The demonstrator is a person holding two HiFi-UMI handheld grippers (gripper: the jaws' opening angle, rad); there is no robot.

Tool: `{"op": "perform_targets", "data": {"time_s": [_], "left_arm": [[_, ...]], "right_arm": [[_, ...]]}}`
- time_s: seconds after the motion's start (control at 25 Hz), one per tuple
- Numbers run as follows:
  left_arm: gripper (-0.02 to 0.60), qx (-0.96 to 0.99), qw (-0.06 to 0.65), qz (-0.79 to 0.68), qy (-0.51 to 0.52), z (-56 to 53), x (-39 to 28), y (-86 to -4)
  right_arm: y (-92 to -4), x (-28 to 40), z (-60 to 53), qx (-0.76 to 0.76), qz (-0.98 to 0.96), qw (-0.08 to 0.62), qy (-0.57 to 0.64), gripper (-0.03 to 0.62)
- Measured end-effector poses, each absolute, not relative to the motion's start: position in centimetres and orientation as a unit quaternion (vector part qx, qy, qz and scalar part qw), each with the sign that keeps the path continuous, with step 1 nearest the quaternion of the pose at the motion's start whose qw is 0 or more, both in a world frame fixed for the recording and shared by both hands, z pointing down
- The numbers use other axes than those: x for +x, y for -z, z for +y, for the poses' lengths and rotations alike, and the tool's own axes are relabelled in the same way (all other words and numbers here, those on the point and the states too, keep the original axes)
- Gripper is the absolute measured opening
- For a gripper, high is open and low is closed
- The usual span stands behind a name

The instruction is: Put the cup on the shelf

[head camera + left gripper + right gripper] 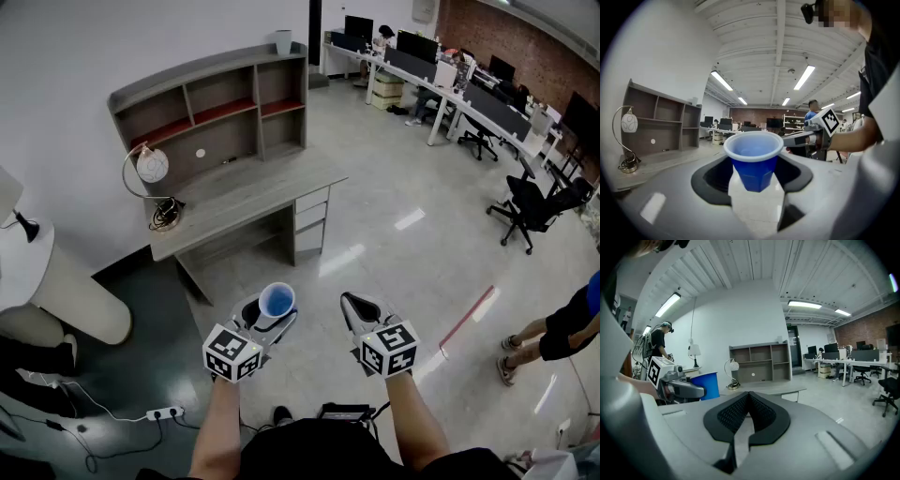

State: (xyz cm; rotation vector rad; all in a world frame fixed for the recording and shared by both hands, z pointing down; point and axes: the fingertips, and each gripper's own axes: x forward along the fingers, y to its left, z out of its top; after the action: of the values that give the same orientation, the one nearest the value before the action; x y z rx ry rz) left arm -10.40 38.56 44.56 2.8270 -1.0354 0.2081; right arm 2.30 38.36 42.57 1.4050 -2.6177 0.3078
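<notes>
A blue cup point(277, 301) with a white rim stands upright between the jaws of my left gripper point(265, 314), which is shut on it; the left gripper view shows the cup point(753, 159) pinched by the black pads point(714, 176). My right gripper point(356, 310) is beside it, shut and empty, its pads point(757, 412) meeting. From the right gripper view the cup point(706, 385) shows at the left. The grey shelf unit point(217, 106) stands on a desk point(246, 193) against the wall, well ahead of both grippers.
A globe lamp point(150, 169) sits at the desk's left end, and a white cup point(283, 41) is on top of the shelf. A white rounded couch point(56, 281) is at left. Office desks and chairs point(530, 204) fill the far right; a person point(561, 328) stands at right.
</notes>
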Motion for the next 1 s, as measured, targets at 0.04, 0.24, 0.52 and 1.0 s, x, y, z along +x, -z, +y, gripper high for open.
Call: {"op": "perform_targets", "data": {"time_s": [0.04, 0.24, 0.52, 1.0], "left_arm": [[0.265, 0.935, 0.062, -0.342, -0.069, 38.56, -10.26, -44.51], [0.265, 0.936, 0.062, -0.34, -0.069, 38.61, -9.74, -44.43], [0.267, 0.936, 0.063, -0.34, -0.072, 38.58, -9.49, -44.63], [0.268, 0.935, 0.064, -0.341, -0.072, 38.3, -9.78, -44.71]], "right_arm": [[-42.55, 2.34, 38.36, 0.468, -0.874, 0.077, -0.102, 0.011], [-42.49, 2.41, 38.38, 0.461, -0.878, 0.078, -0.101, 0.011], [-42.42, 2.38, 38.28, 0.458, -0.88, 0.078, -0.1, 0.011], [-42.27, 2.29, 38.02, 0.457, -0.88, 0.079, -0.1, 0.012]]}}
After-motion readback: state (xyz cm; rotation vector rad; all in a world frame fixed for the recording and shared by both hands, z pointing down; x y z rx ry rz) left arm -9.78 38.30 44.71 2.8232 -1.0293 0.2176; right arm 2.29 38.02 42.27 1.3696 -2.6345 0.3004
